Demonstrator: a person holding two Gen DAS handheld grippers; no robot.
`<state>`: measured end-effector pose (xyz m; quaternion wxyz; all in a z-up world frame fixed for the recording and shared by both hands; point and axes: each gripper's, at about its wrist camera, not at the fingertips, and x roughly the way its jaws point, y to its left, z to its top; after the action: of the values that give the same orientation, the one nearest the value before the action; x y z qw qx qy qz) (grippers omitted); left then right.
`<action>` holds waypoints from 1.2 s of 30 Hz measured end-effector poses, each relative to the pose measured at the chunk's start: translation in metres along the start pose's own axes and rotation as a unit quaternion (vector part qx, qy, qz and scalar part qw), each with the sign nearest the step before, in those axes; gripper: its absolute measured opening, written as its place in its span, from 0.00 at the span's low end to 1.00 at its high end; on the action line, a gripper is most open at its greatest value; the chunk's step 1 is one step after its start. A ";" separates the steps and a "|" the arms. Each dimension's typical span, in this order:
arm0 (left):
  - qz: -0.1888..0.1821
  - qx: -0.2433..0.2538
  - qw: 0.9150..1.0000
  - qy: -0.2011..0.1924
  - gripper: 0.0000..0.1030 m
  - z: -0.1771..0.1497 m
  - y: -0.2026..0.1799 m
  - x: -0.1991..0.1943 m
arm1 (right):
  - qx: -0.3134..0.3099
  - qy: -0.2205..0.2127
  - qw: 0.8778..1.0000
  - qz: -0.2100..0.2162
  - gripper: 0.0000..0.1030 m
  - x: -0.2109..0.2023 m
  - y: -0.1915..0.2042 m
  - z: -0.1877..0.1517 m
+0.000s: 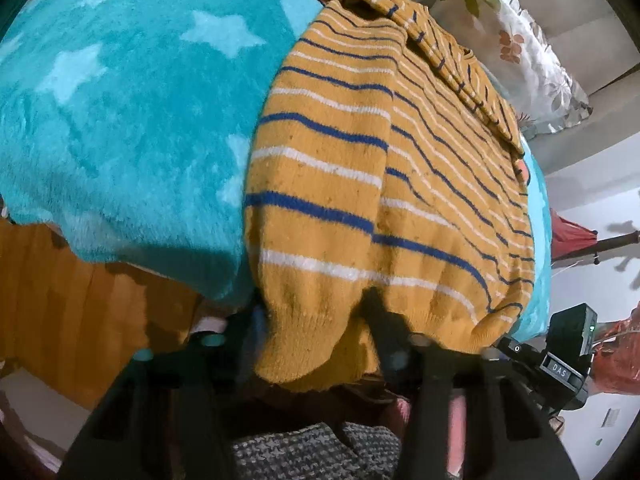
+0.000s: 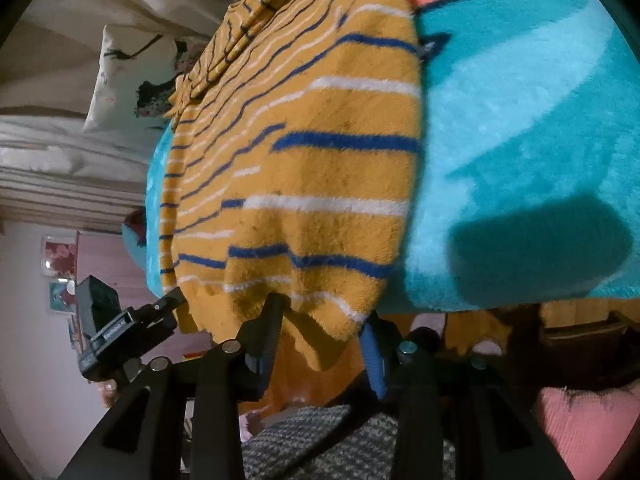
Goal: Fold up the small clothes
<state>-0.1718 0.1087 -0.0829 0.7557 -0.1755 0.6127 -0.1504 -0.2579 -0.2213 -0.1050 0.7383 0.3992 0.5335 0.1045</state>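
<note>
A small mustard-yellow sweater (image 1: pixel 384 184) with blue and white stripes lies on a teal star-patterned blanket (image 1: pixel 120 112), its sides folded inward. Its ribbed hem hangs over the bed's near edge. My left gripper (image 1: pixel 312 320) straddles the hem's left corner; the knit drapes over and between the fingers, hiding the tips. In the right wrist view the sweater (image 2: pixel 320 152) fills the centre. My right gripper (image 2: pixel 324 316) straddles the hem's right corner, its left finger (image 2: pixel 272 320) under the cloth. The left gripper's body (image 2: pixel 120 332) shows at left.
The teal blanket (image 2: pixel 520 140) covers the bed. Floral pillows (image 1: pixel 532 52) lie at the far end. An orange-brown bed frame (image 1: pixel 80 300) shows below the blanket edge. The right gripper's body (image 1: pixel 560 352) shows at right. Grey patterned fabric (image 1: pixel 312 452) lies below.
</note>
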 end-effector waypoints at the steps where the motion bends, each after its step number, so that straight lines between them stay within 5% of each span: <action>1: -0.001 -0.003 1.000 0.003 0.22 -0.001 0.000 0.001 | -0.005 -0.001 1.000 -0.002 0.41 0.002 0.002 -0.001; 3: -0.007 -0.017 1.000 0.000 0.12 -0.001 0.001 -0.002 | -0.010 -0.003 1.000 -0.001 0.26 0.005 0.003 -0.003; 4: -0.005 -0.020 1.000 -0.005 0.11 -0.002 0.001 -0.005 | -0.009 0.000 1.000 0.005 0.07 0.006 0.002 -0.004; 8: -0.003 -0.009 0.999 -0.031 0.09 -0.013 -0.008 -0.031 | 0.014 -0.004 0.999 0.029 0.06 -0.009 -0.006 -0.009; 13: -0.006 0.023 0.997 -0.068 0.08 -0.033 -0.023 -0.073 | -0.031 -0.016 0.998 0.045 0.05 -0.065 -0.002 -0.034; 22: 0.030 0.044 0.997 -0.063 0.08 -0.031 -0.040 -0.057 | -0.019 -0.052 0.997 0.052 0.05 -0.080 -0.004 -0.021; 31: 0.023 0.040 0.994 -0.097 0.08 0.012 -0.056 -0.063 | -0.091 -0.053 0.994 0.014 0.05 -0.091 0.030 0.020; 36: 0.021 0.060 0.991 -0.118 0.08 0.069 -0.079 -0.063 | -0.117 -0.073 0.990 0.004 0.05 -0.091 0.059 0.069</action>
<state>-0.1175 0.0717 0.0204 0.8350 -0.1334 0.5127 -0.1488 -0.2191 -0.2678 0.0084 0.8164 0.3187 0.4607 0.1400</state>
